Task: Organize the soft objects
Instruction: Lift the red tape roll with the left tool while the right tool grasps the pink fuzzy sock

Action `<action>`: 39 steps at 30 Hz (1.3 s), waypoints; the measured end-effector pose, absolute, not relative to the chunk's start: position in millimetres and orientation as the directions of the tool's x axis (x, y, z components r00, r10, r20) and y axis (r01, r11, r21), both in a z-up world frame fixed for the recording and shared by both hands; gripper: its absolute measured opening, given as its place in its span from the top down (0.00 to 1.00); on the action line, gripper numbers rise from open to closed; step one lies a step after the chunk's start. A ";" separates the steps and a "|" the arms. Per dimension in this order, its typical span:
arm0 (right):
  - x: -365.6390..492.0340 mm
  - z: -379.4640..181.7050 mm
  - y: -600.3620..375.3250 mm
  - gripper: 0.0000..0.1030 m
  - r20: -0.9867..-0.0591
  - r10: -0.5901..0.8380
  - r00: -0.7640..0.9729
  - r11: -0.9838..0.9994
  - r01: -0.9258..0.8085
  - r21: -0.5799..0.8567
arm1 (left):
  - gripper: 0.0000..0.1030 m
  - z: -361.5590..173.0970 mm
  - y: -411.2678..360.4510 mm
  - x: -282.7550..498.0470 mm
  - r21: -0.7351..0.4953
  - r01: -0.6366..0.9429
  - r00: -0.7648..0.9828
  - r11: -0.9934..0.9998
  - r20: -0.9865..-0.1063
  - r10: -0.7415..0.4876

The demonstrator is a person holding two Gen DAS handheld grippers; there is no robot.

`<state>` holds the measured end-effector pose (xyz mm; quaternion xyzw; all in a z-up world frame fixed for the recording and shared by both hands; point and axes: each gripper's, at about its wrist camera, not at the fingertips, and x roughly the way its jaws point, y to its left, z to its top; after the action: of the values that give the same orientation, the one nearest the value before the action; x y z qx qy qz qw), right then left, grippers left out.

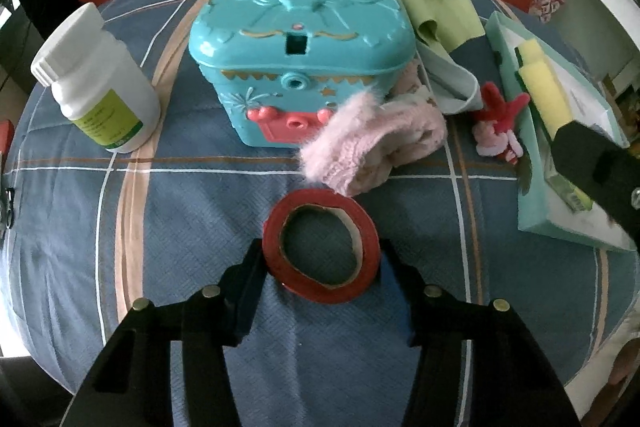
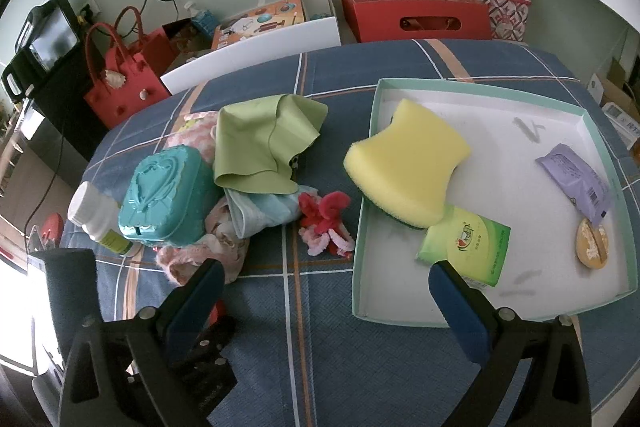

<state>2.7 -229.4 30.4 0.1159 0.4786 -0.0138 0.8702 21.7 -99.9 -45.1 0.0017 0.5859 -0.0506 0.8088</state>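
A yellow sponge (image 2: 408,167) lies on the left rim of a shallow teal-edged tray (image 2: 480,131), also in the left wrist view (image 1: 546,95). A green cloth (image 2: 264,139) lies over a pale blue cloth (image 2: 264,211). A pink fluffy sock (image 1: 372,143) lies by a teal plastic box (image 1: 300,47). A red-and-pink plush toy (image 2: 326,223) lies beside the tray. My left gripper (image 1: 320,259) is open around a red tape roll (image 1: 320,247). My right gripper (image 2: 324,283) is open and empty above the blue checked tablecloth.
A white bottle (image 1: 94,79) stands left of the box. The tray holds a green tissue pack (image 2: 466,247), a purple packet (image 2: 576,179) and a round orange thing (image 2: 592,239). Red bags (image 2: 124,75) and a red carton (image 2: 416,11) stand beyond the table.
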 end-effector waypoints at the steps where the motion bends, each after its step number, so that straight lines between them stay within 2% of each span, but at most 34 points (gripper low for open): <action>1: 2.7 30.1 -229.5 0.00 -0.836 0.087 0.541 0.973 0.136 0.188 | 0.46 -44.5 -98.2 22.1 -0.072 0.077 0.307 0.994 -0.947 -0.092; 5: 2.4 30.2 -231.2 0.00 -0.835 0.085 0.544 0.972 0.140 0.190 | 0.46 -40.0 -88.3 23.2 -0.130 0.043 0.305 0.991 -0.942 -0.136; 18: 2.3 34.9 -232.1 0.00 -0.815 0.095 0.571 0.967 0.141 0.211 | 0.46 -18.8 -38.0 30.5 -0.213 -0.091 0.383 0.973 -0.909 -0.163; 29: 5.5 33.1 -219.9 0.00 -0.808 0.123 0.576 0.971 0.098 0.218 | 0.47 -7.5 8.7 34.3 -0.246 -0.216 0.434 0.945 -0.891 -0.133; 39: 10.0 23.9 -175.9 0.00 -0.810 0.175 0.560 0.982 -0.042 0.184 | 0.47 -1.5 30.5 26.6 -0.245 -0.292 0.462 0.925 -0.882 -0.088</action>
<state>10.0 -175.9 23.9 0.0718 0.4651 0.0618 0.8802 26.6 30.5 -1.5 -0.1844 0.5150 0.0612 0.8349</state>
